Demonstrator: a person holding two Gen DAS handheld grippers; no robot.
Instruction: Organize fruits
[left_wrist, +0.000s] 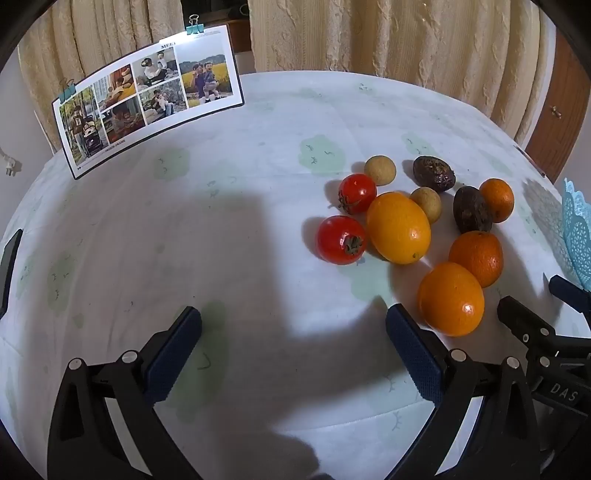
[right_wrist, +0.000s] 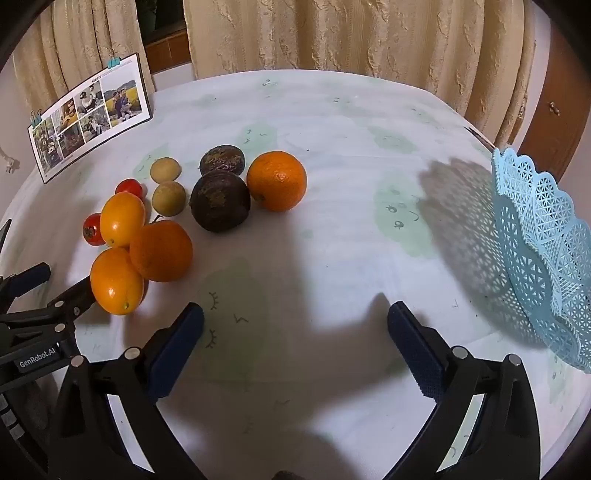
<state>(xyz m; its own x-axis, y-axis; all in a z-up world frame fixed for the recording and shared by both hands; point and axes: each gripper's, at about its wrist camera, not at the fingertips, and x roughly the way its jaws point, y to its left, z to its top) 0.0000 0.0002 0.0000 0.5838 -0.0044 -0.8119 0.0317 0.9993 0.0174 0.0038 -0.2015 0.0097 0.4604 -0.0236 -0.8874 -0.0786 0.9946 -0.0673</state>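
Left wrist view: the left tongs (left_wrist: 293, 326) tilt steeply down over the white cloth-covered table (left_wrist: 258, 155), blue-padded jaws wide apart with only bare cloth between them. To their right lies the fruit cluster: two red tomatoes (left_wrist: 341, 240), two small tan round fruits (left_wrist: 380, 170), two dark wrinkled purple-brown fruits (left_wrist: 434, 173), and five orange citrus fruits, the nearest orange (left_wrist: 451, 299) lying just beside the right jaw. A pale blue lacy plastic basket (left_wrist: 578, 232) shows at the right edge. A clipped photo collage card (left_wrist: 147, 107) stands at the far left.

Right wrist view: the right tongs (right_wrist: 295, 326) also point steeply down, jaws spread wide, holding nothing. The same eleven fruits sit at the left, near the tip of the left tongs. The blue basket stands well apart at the right, tilted toward the camera.
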